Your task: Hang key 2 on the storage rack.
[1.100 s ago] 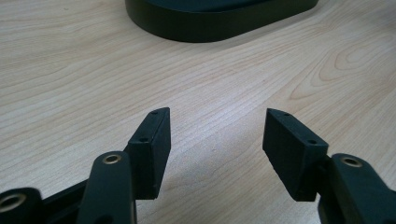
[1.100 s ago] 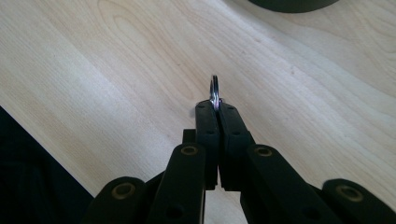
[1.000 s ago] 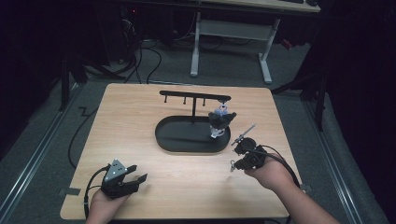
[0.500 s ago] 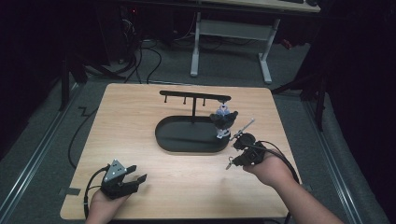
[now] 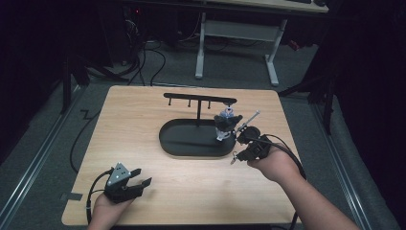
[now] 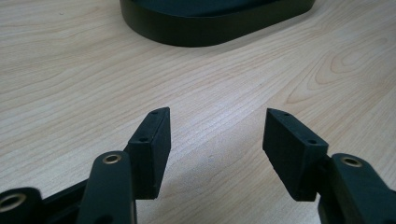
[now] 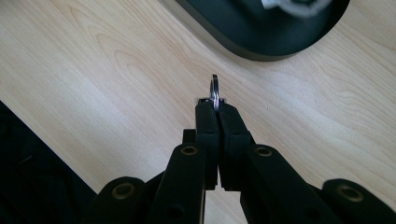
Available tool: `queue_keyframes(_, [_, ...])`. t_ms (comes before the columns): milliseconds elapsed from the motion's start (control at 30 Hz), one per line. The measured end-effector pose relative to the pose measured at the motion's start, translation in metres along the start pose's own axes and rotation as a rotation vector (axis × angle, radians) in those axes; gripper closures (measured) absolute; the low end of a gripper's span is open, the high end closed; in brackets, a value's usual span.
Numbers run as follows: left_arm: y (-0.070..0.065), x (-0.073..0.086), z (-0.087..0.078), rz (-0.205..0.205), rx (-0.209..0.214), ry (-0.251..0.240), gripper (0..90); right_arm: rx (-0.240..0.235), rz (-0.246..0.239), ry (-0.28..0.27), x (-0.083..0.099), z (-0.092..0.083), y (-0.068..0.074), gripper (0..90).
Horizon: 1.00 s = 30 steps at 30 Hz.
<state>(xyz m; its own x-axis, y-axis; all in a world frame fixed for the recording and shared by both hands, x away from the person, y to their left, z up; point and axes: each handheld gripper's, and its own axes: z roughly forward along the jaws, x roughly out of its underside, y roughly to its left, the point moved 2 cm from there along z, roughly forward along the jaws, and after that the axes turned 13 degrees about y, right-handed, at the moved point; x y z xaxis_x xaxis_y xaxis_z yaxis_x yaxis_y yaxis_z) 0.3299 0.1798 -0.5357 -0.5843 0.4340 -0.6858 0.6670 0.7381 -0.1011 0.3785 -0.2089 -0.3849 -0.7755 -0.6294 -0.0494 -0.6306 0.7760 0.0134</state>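
Left gripper (image 5: 136,182) agape; right gripper (image 5: 233,159) clamped

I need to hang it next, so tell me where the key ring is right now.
The key ring is pinched in the right hand-held gripper, shown edge-on in the right gripper view, above the wooden table just off the right end of the black oval tray.

The room is dark, with light falling mainly on a pale wooden tabletop (image 5: 143,120); grey carpet (image 5: 52,129) lies around it; behind stands a desk (image 5: 239,5) on white legs (image 5: 201,48); black cables (image 5: 153,52) trail over the floor beneath it; a metal rail (image 5: 33,163) runs along the left, another (image 5: 342,167) along the right.
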Motion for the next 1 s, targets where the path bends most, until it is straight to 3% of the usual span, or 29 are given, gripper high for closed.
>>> queue_keyframes(267, [0.000, 0.000, 0.000, 0.007, 0.003, 0.003, 42.5, -0.005, -0.020, 0.002, -0.011, -0.003, -0.004, 89.1])
queue_keyframes(300, [-0.001, 0.000, 0.001, 0.007, 0.003, 0.003, 42.4, -0.015, 0.009, 0.010, -0.012, -0.004, -0.002, 89.1])
queue_keyframes(367, [-0.001, 0.000, 0.000, 0.007, 0.006, 0.005, 42.5, -0.010, -0.020, 0.005, -0.017, -0.005, -0.004, 89.1])
queue_keyframes(400, [-0.001, 0.000, 0.000, 0.006, 0.007, 0.004, 42.5, -0.015, -0.012, 0.012, -0.019, -0.005, -0.004, 89.1])
queue_keyframes(767, [-0.003, 0.001, -0.001, 0.020, 0.006, 0.008, 42.5, -0.017, -0.015, 0.001, -0.053, -0.012, -0.014, 89.1])
queue_keyframes(867, [-0.003, 0.001, -0.001, 0.019, 0.006, 0.007, 42.4, -0.019, 0.005, 0.000, -0.062, -0.015, -0.016, 89.1])
queue_keyframes(1000, [-0.003, 0.002, -0.001, 0.016, 0.005, 0.008, 42.5, -0.020, -0.012, -0.006, -0.075, -0.020, -0.019, 89.1])
